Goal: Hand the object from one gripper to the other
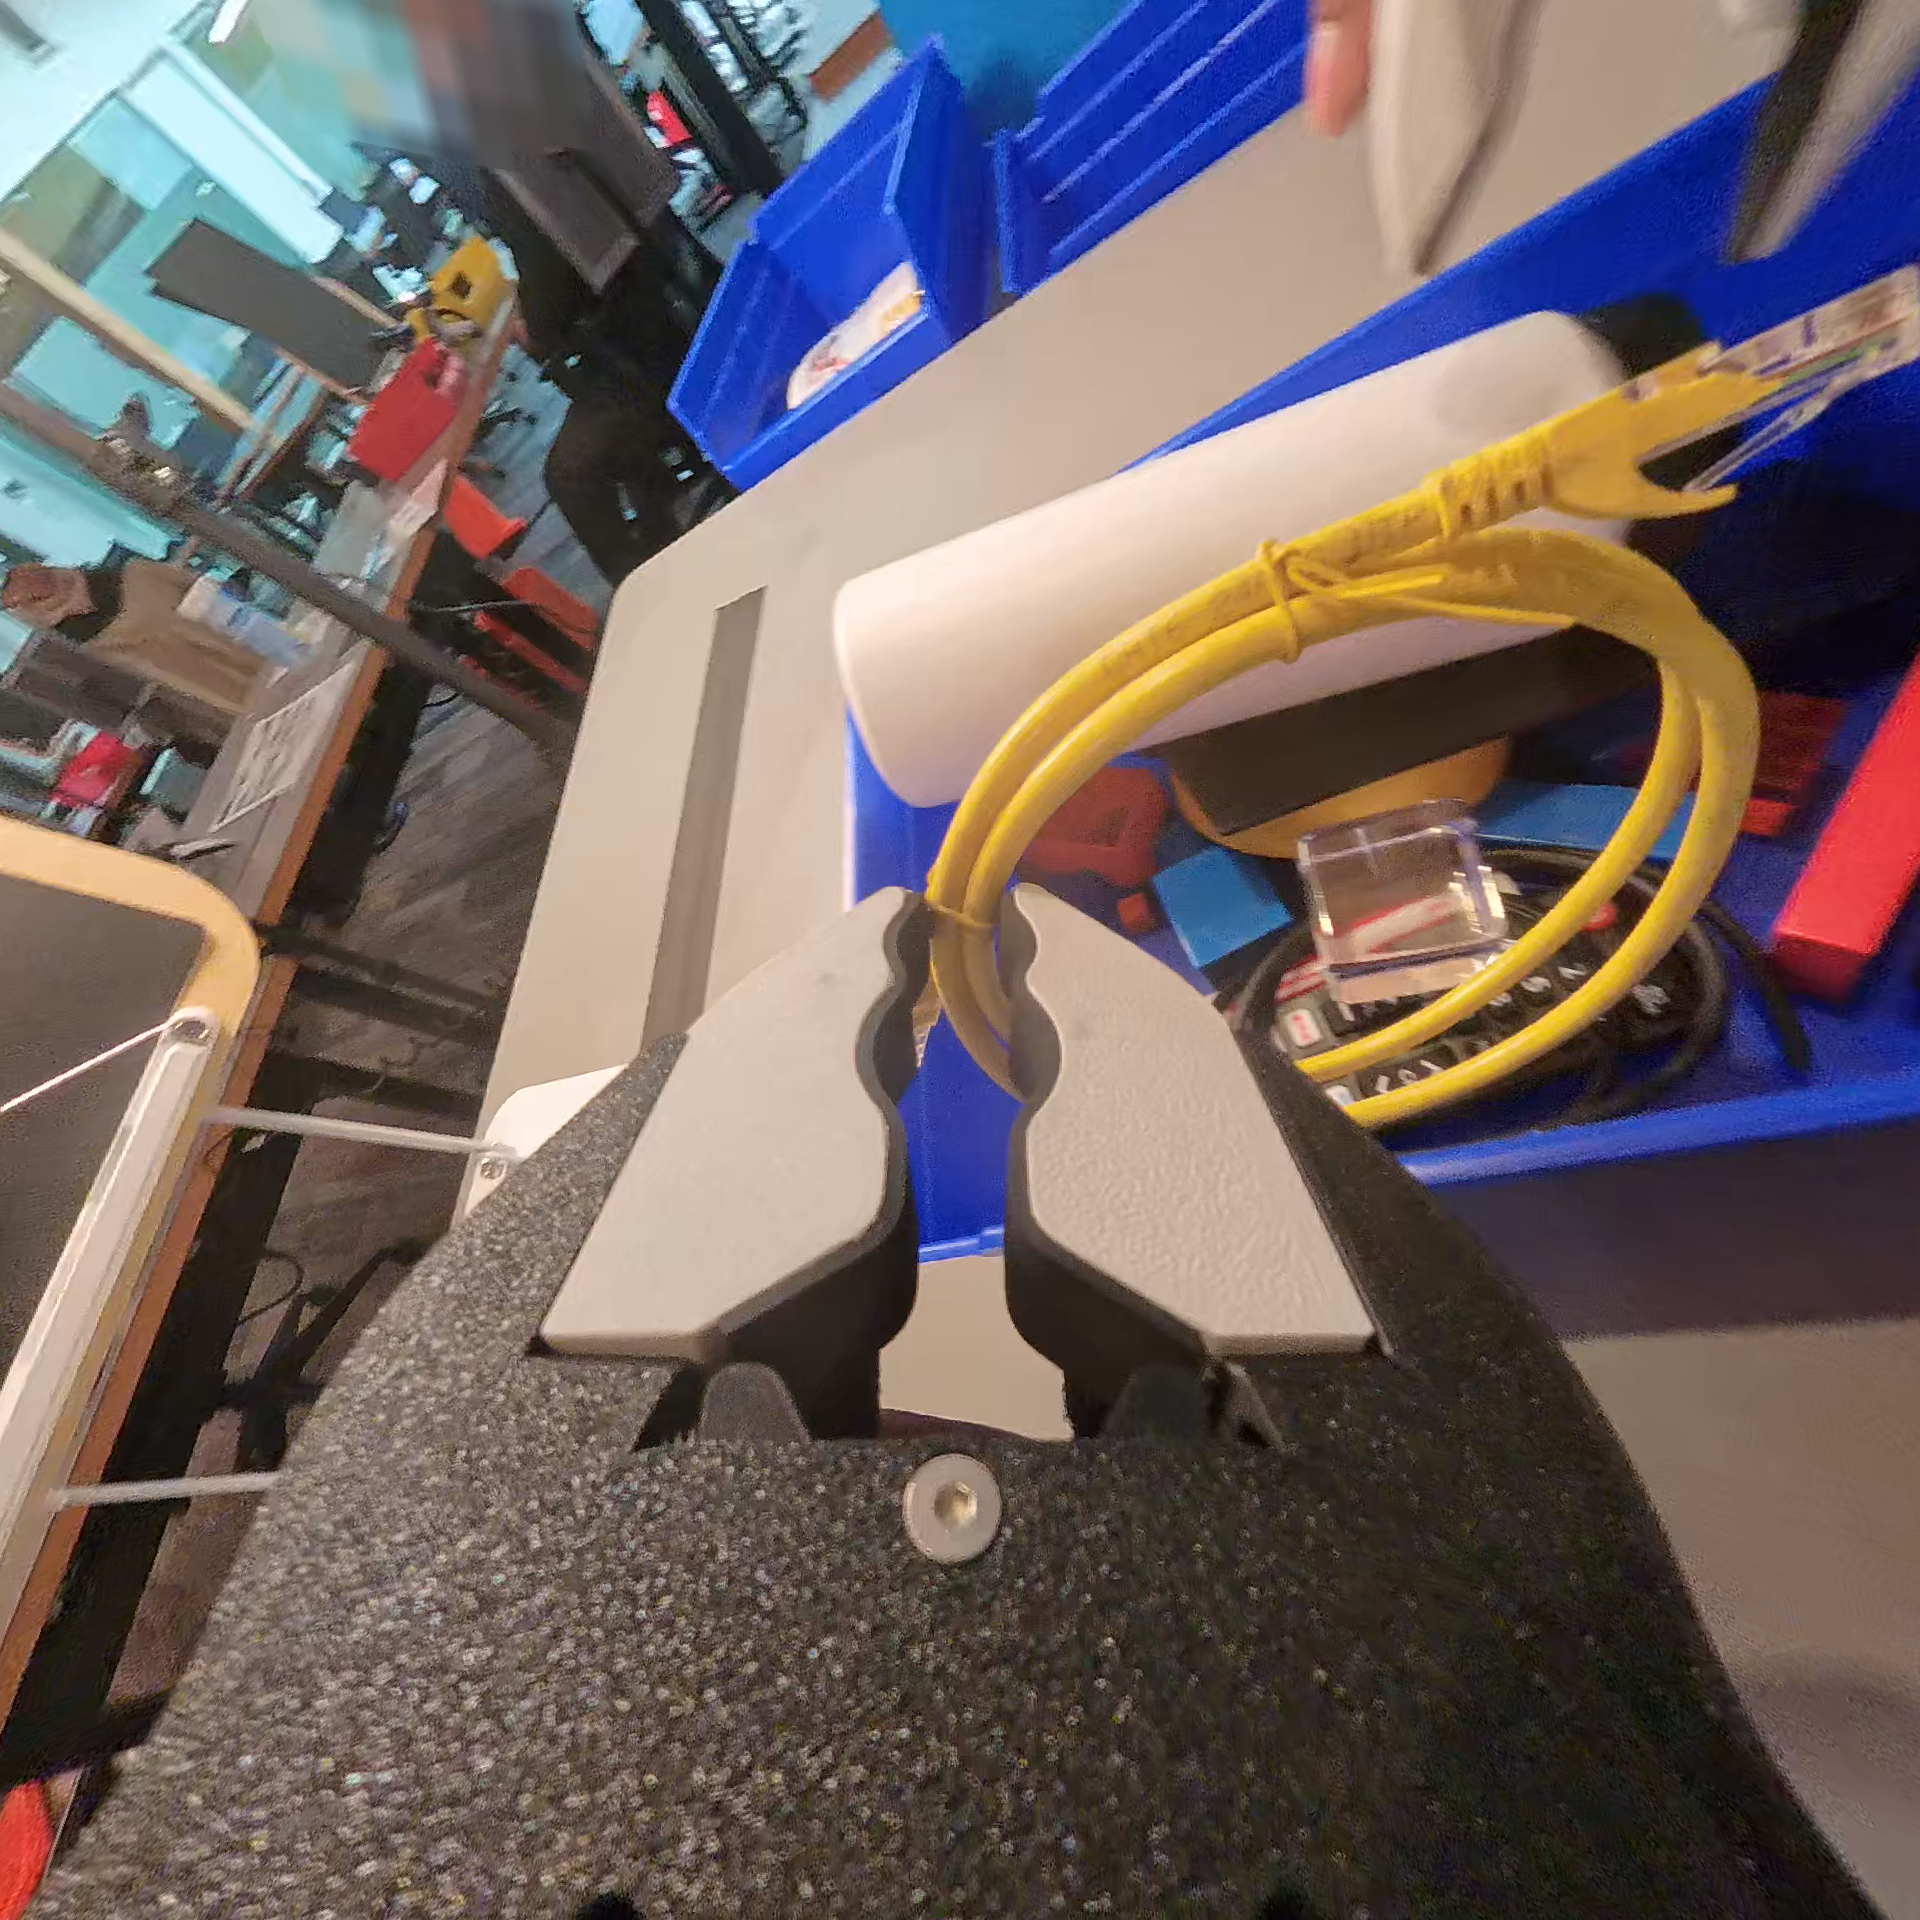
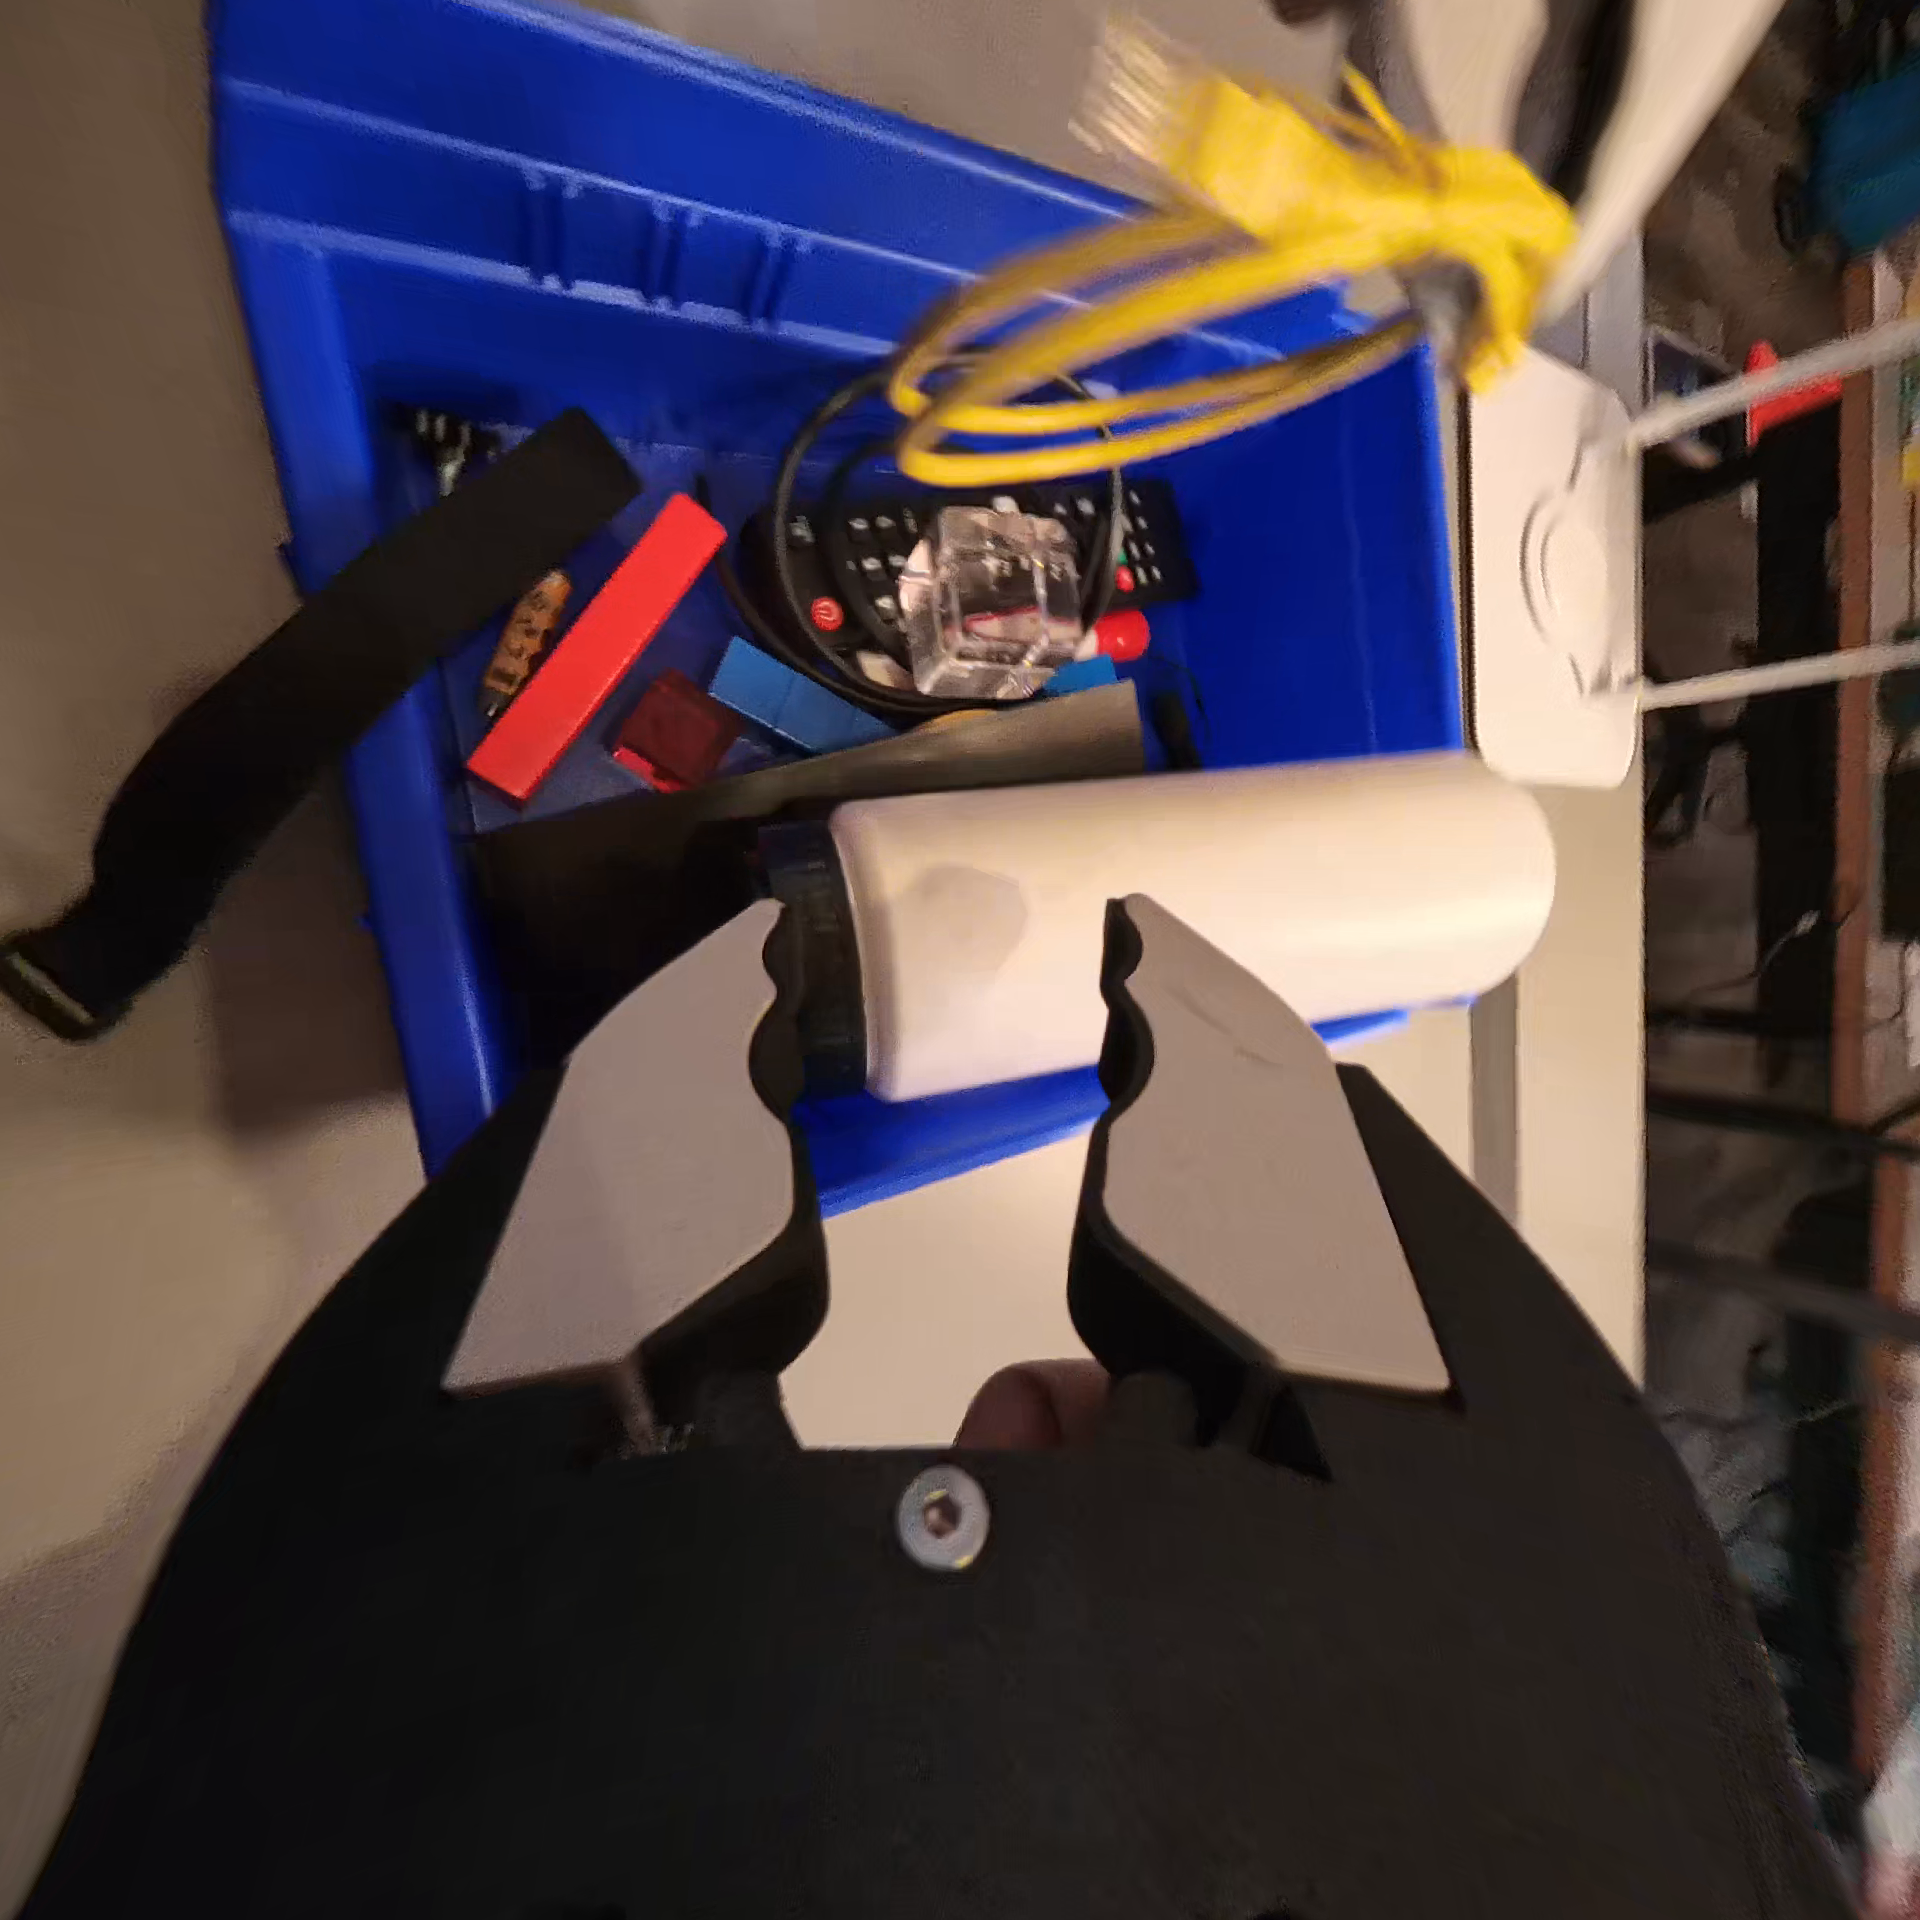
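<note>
Left wrist view shows the left tongs (image 1: 961,925) pinched nearly closed on a coiled yellow network cable (image 1: 1351,665), gripping the bundled strands just where a thin twist tie binds them at the tips. The rest of the coil loops up and away beyond the tips, hanging over the blue bin (image 1: 1558,1143) that stands on the grey counter (image 1: 644,831). One clear plug end on a yellow boot (image 1: 1621,436) sticks out at the far top of the loop. The cable looks light, springy and limp rather than stiff, so it will likely sag and swing when passed; the tied section or the thicker boot seems the surest place to grip, since loose strands could slip through. In the right wrist view the right tongs (image 2: 945,914) stand wide apart and empty, with the cable blurred well ahead and above them, near the left tongs' pale body, and a white cylinder (image 2: 1247,894) lying across the bin just past their tips.
</note>
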The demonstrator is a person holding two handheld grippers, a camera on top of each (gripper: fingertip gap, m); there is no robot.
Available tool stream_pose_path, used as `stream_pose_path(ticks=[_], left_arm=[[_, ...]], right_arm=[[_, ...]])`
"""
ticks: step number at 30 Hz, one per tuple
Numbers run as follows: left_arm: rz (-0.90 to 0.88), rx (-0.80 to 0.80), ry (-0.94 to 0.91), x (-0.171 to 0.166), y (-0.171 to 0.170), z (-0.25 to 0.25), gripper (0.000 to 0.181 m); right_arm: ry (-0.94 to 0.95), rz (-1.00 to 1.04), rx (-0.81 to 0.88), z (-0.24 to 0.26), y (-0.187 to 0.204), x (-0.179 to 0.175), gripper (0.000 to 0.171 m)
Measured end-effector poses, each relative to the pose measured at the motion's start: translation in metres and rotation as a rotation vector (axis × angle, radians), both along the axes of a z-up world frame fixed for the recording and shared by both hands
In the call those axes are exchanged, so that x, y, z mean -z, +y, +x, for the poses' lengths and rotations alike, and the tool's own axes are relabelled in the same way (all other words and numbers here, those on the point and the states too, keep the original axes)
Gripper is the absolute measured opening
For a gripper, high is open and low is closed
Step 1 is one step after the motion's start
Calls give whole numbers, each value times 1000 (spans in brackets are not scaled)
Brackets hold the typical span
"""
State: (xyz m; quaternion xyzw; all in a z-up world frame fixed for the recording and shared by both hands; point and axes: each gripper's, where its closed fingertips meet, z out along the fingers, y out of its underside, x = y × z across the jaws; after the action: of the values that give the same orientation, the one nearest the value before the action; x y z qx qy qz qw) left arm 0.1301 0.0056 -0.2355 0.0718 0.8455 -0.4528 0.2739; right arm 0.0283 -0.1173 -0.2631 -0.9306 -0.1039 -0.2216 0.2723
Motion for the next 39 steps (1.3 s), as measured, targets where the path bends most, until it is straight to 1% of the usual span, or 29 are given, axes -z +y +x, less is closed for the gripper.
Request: stream_pose_path(ticks=[3, 6, 9, 11, 15, 17, 18, 22, 24, 26, 28, 32, 37, 39], left_arm=[[-28, -50, 15, 4, 0, 13, 14], [-80, -69, 63, 7, -5, 19, 14], [-125, -114, 98, 10, -7, 30, 14], [-148, -136, 118, 13, -8, 35, 14], [-178, -151, 152, 18, -12, 40, 15], [-165, -174, 163, 23, -11, 45, 16], [-171, -181, 170, 24, -11, 46, 16], [-254, -176, 244, 22, -13, 48, 18], [-266, -177, 261, 22, -14, 48, 19], [-260, -173, 254, 23, -16, 47, 20], [-251, -177, 244, 24, -18, 46, 20], [-245, -175, 238, 23, -21, 44, 21], [-258, -184, 241, 21, -21, 45, 22], [-251, -190, 239, 21, -20, 45, 22]], right_arm=[[-82, -152, -296, -15, 19, 8, 50], [-42, -262, -525, -31, 41, 17, 43], [-27, -380, -668, -35, 60, 29, 35], [-56, -479, -724, -30, 70, 41, 30], [-16, -678, -814, -26, 69, 70, 21], [37, -734, -842, -29, 65, 80, 17], [38, -763, -841, -27, 64, 83, 18], [-5, -799, -831, -22, 63, 90, 19], [-37, -825, -814, -20, 63, 92, 20], [-58, -857, -827, -20, 62, 97, 21], [-39, -886, -831, -24, 59, 99, 17], [-28, -895, -835, -24, 58, 99, 20], [-58, -921, -843, -16, 60, 98, 24], [-97, -936, -859, -12, 59, 103, 20]])
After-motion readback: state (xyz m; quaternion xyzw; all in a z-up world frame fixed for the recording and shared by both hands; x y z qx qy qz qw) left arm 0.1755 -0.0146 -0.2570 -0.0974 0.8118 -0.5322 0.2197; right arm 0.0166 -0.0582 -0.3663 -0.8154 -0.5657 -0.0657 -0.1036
